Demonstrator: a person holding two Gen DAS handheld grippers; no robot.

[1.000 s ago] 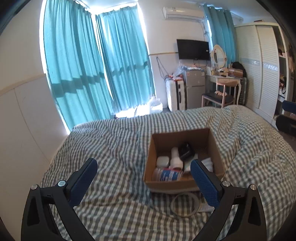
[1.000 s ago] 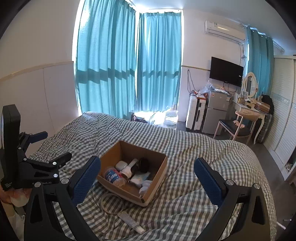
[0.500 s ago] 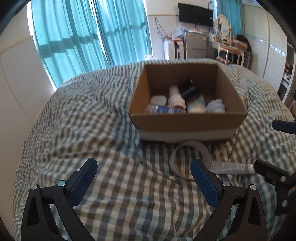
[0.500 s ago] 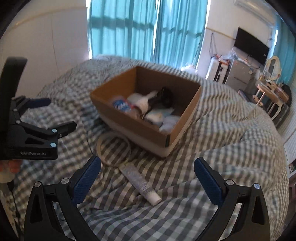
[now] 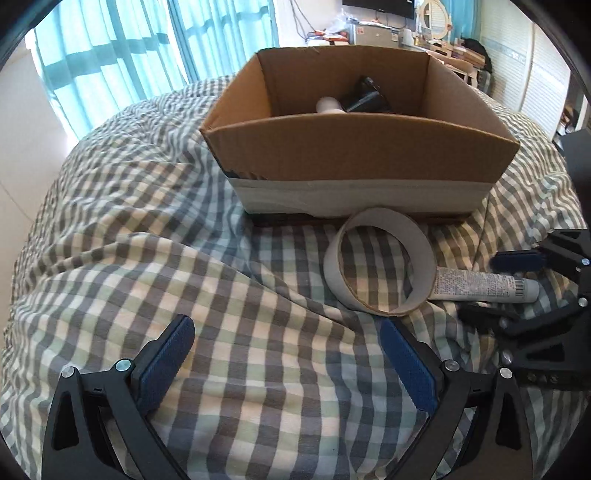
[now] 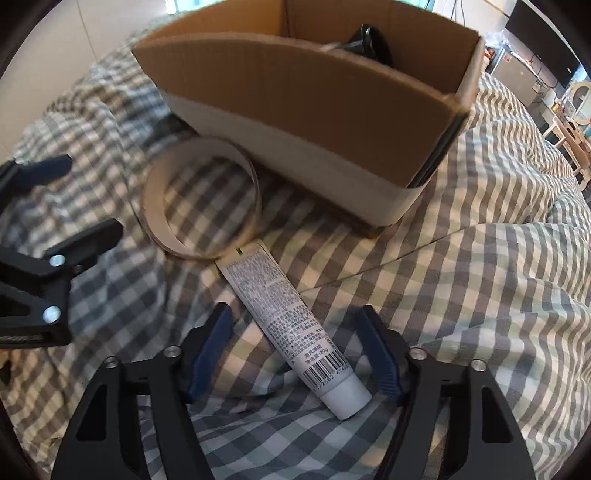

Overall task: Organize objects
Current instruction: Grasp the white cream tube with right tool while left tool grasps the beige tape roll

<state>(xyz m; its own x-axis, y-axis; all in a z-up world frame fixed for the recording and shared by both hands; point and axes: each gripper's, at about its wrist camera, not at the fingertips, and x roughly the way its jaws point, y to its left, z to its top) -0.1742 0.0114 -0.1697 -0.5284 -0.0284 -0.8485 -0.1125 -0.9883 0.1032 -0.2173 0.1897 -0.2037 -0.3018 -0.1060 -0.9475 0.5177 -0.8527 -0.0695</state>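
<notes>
A brown cardboard box (image 5: 354,147) (image 6: 306,107) sits on the checked bed cover; a black item (image 5: 364,98) and a pale bottle top (image 5: 328,104) show inside. A pale tape ring (image 5: 378,262) (image 6: 201,206) lies in front of it, touching a white printed tube (image 5: 484,286) (image 6: 291,321). My right gripper (image 6: 295,354) is open, low over the bed, with the tube's cap end between its blue pads (image 6: 210,350). It also shows in the left wrist view (image 5: 495,288). My left gripper (image 5: 288,365) is open and empty, short of the ring, and shows in the right wrist view (image 6: 74,199).
The checked bed cover (image 5: 184,240) is rumpled into folds around the box. Teal curtains (image 5: 129,55) hang behind. A white wardrobe (image 5: 535,62) and dressing table (image 5: 454,48) stand at the far right. A white wall panel (image 6: 110,18) is at the left.
Both grippers have dropped and moved forward toward the bed. The box, ring and tube now loom large. The right gripper's pads have narrowed and now straddle the tube's cap end.
</notes>
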